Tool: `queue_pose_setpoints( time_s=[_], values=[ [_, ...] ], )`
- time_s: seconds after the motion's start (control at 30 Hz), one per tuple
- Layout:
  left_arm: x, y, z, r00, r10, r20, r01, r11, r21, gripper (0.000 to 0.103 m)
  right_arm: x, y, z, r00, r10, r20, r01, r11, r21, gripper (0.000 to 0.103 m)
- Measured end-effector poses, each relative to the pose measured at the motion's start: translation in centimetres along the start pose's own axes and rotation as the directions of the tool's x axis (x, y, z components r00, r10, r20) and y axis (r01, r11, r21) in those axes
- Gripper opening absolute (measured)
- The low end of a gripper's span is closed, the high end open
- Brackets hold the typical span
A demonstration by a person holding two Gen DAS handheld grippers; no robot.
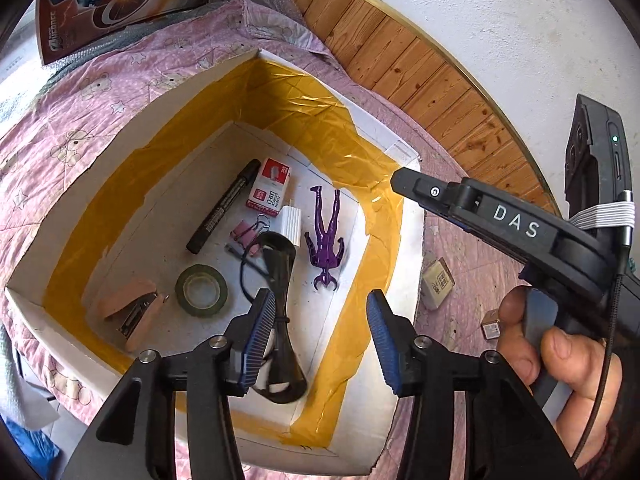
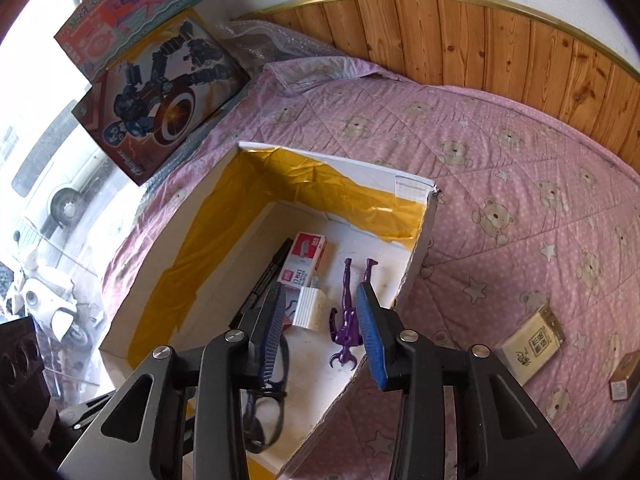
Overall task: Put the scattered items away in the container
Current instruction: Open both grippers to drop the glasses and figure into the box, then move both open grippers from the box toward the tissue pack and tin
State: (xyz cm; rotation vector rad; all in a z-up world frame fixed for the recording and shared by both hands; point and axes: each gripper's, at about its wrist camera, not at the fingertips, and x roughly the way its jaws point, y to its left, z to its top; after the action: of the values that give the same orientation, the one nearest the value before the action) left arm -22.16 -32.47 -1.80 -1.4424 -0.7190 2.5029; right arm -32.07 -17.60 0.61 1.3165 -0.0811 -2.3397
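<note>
A white cardboard box with yellow tape inside lies on a pink bear-print blanket. In it lie a purple figure, a white charger, a red staple box, a black marker, pink binder clips, a green tape roll, a peach stapler and a black glasses-like item with cord. My left gripper hangs open above the box. My right gripper is open over the box's right side, empty. Two small packets lie on the blanket outside.
Two toy boxes lean at the back left. A wood-panelled wall borders the bed at the back. In the left wrist view a hand holds the right gripper's handle beside the box, near the packets.
</note>
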Motion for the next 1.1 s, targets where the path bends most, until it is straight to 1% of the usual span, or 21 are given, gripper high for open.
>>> queue_pose_setpoints(
  time_s=[0.1,0.3,0.43,0.6,0.7,0.9,1.0,1.1],
  values=[
    [-0.4,0.2,-0.2,1.0,0.005,0.002,-0.005,1.0,0.005,0.05,-0.5,0.3,-0.7,1.0,0.016,-0.004,-0.016,1.0,0.002,0.04],
    [-1.7,-0.3,-0.9,1.0,0.018,0.015,-0.019,1.0,0.025,0.05,-2.1,2.0,-2.4,0.999,0.04,-0.008,-0.04,0.999,-0.025,0.04],
    [-3.0,-0.9,-1.5,0.997,0.058,0.048,-0.061,0.996,0.069,0.05,-3.2,2.8,-3.6,0.999,0.048,-0.005,-0.049,0.998,-0.034,0.04],
    [-4.8,-1.7,-2.5,0.99,0.109,0.094,-0.121,0.984,0.134,0.05,-4.7,3.6,-5.1,0.999,0.043,0.0,-0.043,0.998,-0.054,0.041],
    [-5.8,-2.0,-3.0,0.985,0.125,0.116,-0.143,0.977,0.158,0.05,-5.8,4.0,-5.7,0.999,0.047,0.007,-0.047,0.997,-0.058,0.041],
    [-7.6,-2.7,-3.9,0.982,0.123,0.144,-0.148,0.972,0.18,0.05,-8.2,5.2,-6.6,0.997,0.068,0.036,-0.065,0.995,-0.075,0.041],
    [-8.5,-3.1,-4.2,0.98,0.122,0.157,-0.151,0.97,0.191,0.053,-9.1,5.8,-7.2,0.996,0.077,0.048,-0.072,0.994,-0.083,0.041],
    [-9.1,-3.3,-4.6,0.978,0.12,0.167,-0.153,0.968,0.2,0.053,-9.8,6.2,-7.8,0.995,0.082,0.055,-0.077,0.993,-0.088,0.041]
  ],
)
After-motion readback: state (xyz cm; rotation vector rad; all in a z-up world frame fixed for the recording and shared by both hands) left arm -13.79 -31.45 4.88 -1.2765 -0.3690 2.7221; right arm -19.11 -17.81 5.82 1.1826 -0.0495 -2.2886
